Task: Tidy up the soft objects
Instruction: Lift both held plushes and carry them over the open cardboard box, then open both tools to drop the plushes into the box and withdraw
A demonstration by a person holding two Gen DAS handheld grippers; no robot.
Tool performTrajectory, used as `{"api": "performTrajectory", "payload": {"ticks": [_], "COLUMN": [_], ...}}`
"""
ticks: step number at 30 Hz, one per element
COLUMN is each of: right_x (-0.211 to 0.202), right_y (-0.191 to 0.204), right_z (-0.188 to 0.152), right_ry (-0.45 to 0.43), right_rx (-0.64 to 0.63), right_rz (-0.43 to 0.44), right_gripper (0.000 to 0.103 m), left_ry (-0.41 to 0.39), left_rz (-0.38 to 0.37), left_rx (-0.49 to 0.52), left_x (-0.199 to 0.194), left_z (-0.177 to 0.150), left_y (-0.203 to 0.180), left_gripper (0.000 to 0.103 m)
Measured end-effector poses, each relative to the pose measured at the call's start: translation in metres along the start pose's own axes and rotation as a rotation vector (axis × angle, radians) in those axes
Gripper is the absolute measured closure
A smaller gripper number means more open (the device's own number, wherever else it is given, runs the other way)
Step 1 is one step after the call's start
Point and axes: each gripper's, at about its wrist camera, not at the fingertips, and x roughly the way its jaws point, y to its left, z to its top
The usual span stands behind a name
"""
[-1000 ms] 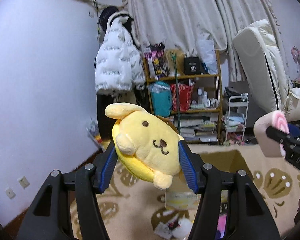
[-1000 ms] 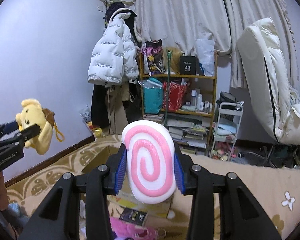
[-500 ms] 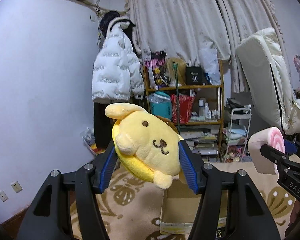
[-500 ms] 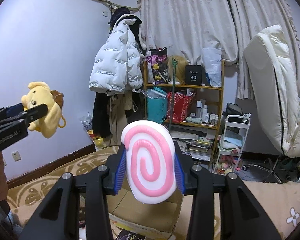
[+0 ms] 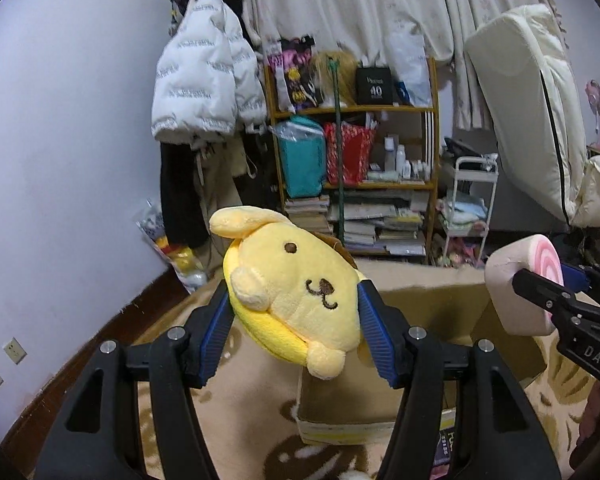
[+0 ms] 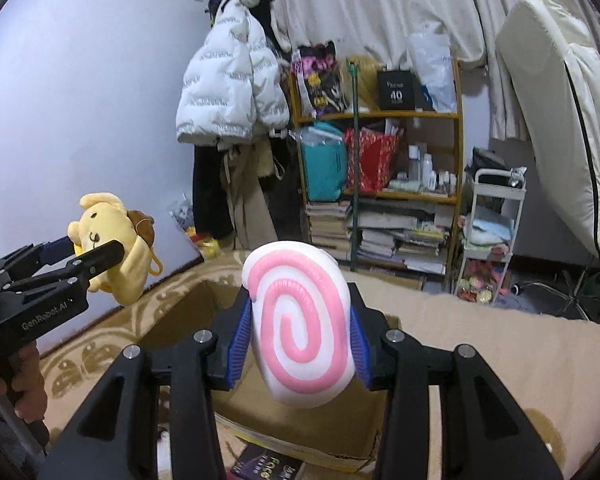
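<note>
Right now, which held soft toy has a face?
The yellow plush dog in the left gripper; the pink-and-white swirl cushion in the right gripper has none.

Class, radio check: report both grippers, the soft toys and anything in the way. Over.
Left gripper shut on yellow dog plush. Right gripper shut on pink swirl cushion. Both held above open cardboard box. Nothing seen blocking it.

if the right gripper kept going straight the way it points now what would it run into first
Probably the open cardboard box on the carpet. The right gripper, shut on the pink swirl cushion, tilts downward toward the box's opening, with nothing visible in between. Depth is hard to judge, so it might land on the far rim instead.
</note>
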Motion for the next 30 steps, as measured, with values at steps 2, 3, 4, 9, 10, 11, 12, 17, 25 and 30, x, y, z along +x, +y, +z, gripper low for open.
{"api": "performTrajectory", "payload": {"ticks": [2,3,4,9,10,11,12,17,25,30], "right_x": [0.006,0.009,0.011,0.023,0.025,0.028,0.030,0.037,0.038,0.039], "right_y": [-0.003,-0.005,-0.007,-0.013,-0.012,-0.012,-0.012,-0.010,-0.012,-0.014], "right_z": [-0.005,-0.007,-0.009,-0.021,-0.023,-0.026,-0.029,-0.037,-0.040,-0.039], "right_ry": [0.021,0.028,0.036,0.083,0.093,0.107,0.117,0.157,0.181,0.202], "right_rx": [-0.010,-0.010,-0.010,0.012,0.016,0.020,0.022,0.020,0.023,0.031], "right_rz": [-0.013,-0.015,-0.014,-0.008,-0.005,0.001,0.007,0.016,0.010,0.020], "right_gripper": [0.057,0.056,0.056,0.054,0.053,0.053,0.053,0.052,0.050,0.046], "left_ry": [0.025,0.036,0.043,0.098,0.108,0.117,0.129,0.166,0.143,0.157], "left_rz": [-0.017,-0.024,-0.029,-0.048,-0.045,-0.044,-0.047,-0.085,-0.057,-0.045], "left_rx": [0.010,0.023,0.033,0.053,0.060,0.064,0.066,0.067,0.104,0.085], "left_x": [0.007,0.009,0.010,0.020,0.022,0.024,0.027,0.031,0.024,0.020], "left_z": [-0.007,-0.010,-0.014,-0.026,-0.029,-0.030,-0.031,-0.039,-0.040,-0.038], "left_y": [-0.007,-0.011,-0.015,-0.030,-0.032,-0.033,-0.035,-0.040,-0.039,-0.030], "left_gripper": [0.042,0.042,0.042,0.040,0.039,0.038,0.038,0.038,0.038,0.035]}}
